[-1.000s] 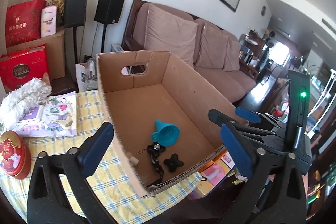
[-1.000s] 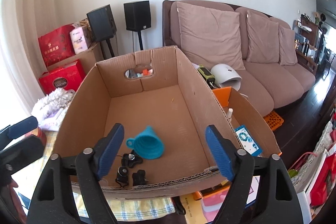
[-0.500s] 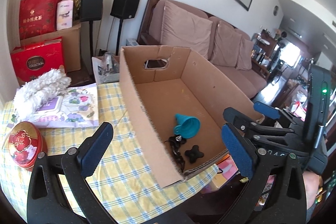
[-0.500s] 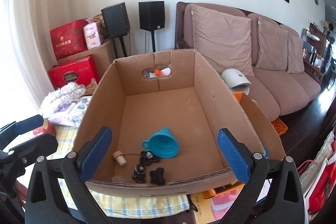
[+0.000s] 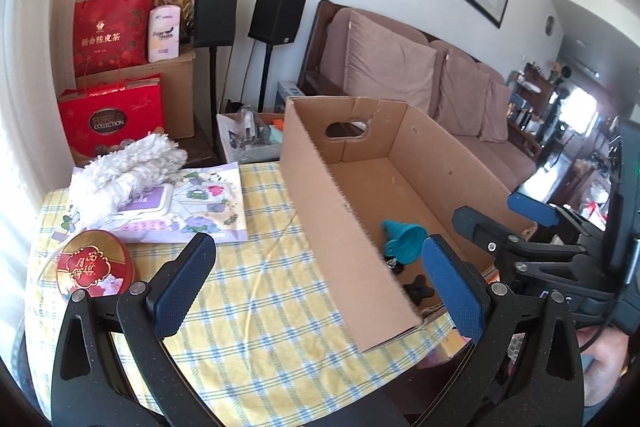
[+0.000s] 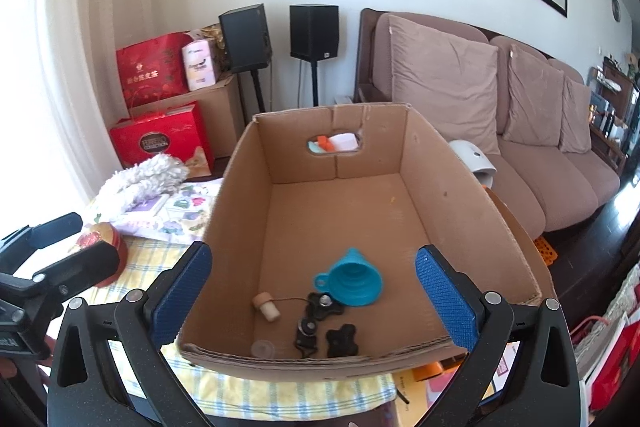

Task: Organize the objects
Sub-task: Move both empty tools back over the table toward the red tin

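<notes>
Both tools, left (image 5: 318,281) and right (image 6: 316,287), gape wide, holding nothing. The teal collapsible silicone funnel (image 6: 352,283) lies inside the open brown cardboard box (image 6: 240,195), at 12 o'clock from the right tool.

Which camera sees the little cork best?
The right wrist view: the cork lies in plain sight on the cardboard box floor. In the left wrist view, the box's near wall hides it.

Left gripper (image 5: 318,283) and right gripper (image 6: 314,291) side by side (level); jaws wide apart, empty
</notes>
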Motion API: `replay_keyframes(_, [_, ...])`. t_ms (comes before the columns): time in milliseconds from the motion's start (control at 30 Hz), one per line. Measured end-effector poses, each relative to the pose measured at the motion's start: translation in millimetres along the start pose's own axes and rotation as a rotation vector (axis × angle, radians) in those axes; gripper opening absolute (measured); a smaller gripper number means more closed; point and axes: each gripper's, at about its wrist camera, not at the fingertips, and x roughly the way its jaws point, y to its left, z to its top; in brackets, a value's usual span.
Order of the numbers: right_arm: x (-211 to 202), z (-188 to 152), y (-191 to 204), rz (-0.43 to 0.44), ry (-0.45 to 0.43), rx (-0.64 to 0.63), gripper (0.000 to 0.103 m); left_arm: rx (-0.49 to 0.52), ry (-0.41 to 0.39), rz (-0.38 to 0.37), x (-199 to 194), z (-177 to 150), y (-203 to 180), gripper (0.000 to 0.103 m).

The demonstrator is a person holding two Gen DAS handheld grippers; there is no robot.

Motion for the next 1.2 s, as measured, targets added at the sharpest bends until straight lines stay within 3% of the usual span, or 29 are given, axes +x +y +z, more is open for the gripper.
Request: replay_keyframes(1200, [40,8,134,0.134,0.024,-0.114,0.103,-0.126,-0.021,0.221,-37,-17,159,0.103])
